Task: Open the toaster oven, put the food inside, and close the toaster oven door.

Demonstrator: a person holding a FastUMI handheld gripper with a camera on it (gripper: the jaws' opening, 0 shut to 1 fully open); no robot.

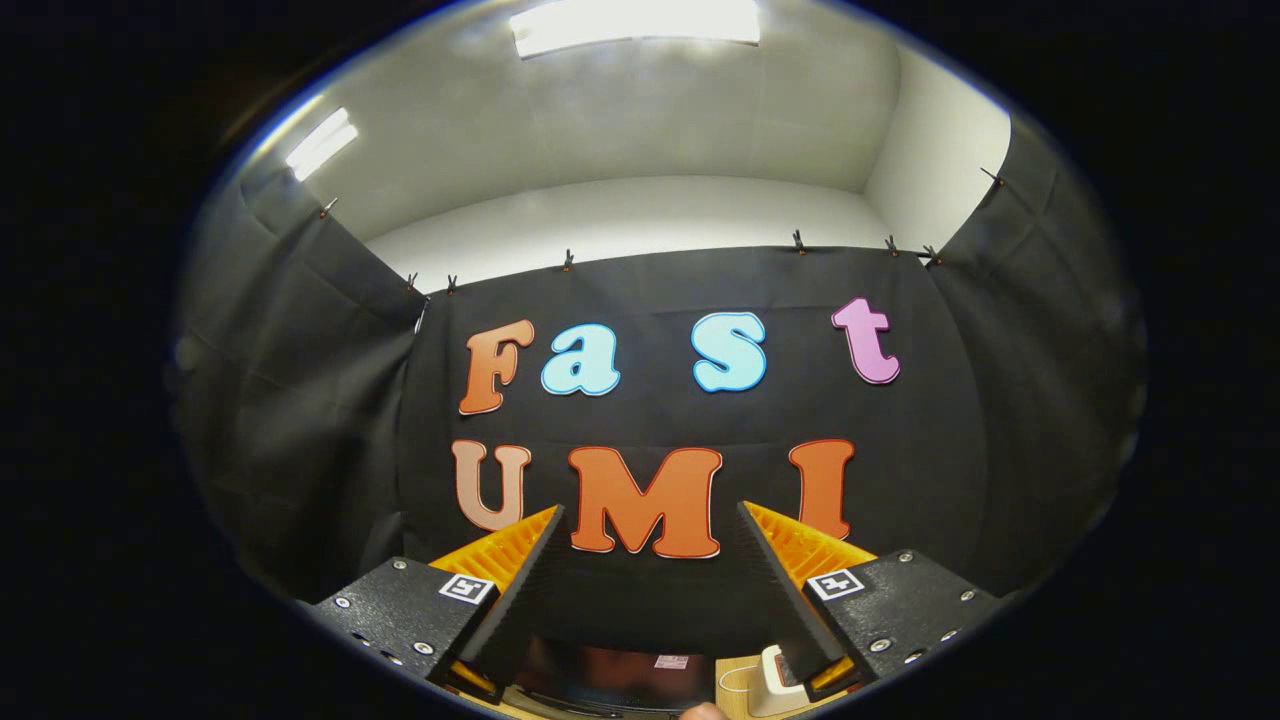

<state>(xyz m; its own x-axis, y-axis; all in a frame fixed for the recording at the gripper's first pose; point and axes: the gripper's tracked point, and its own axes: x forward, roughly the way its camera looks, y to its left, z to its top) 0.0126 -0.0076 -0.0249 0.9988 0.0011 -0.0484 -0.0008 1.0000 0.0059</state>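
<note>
Two fingers of the gripper stand wide apart, holding nothing. At bottom centre, between them, lies the dark toaster oven; a small white device sits lower right. Beyond hangs the black cloth wall.

The hand-held gripper points level, fingers spread wide, gripping nothing.

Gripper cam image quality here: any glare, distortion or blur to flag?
Gripper view: strong fisheye bowing, the booth wall and its seams curve; two ceiling lights blow out to white; cloth is evenly lit and sharp. The open gripper holds nothing; below its fingers, a dark glossy surface carries faint reflections, too cropped to identify.
</note>
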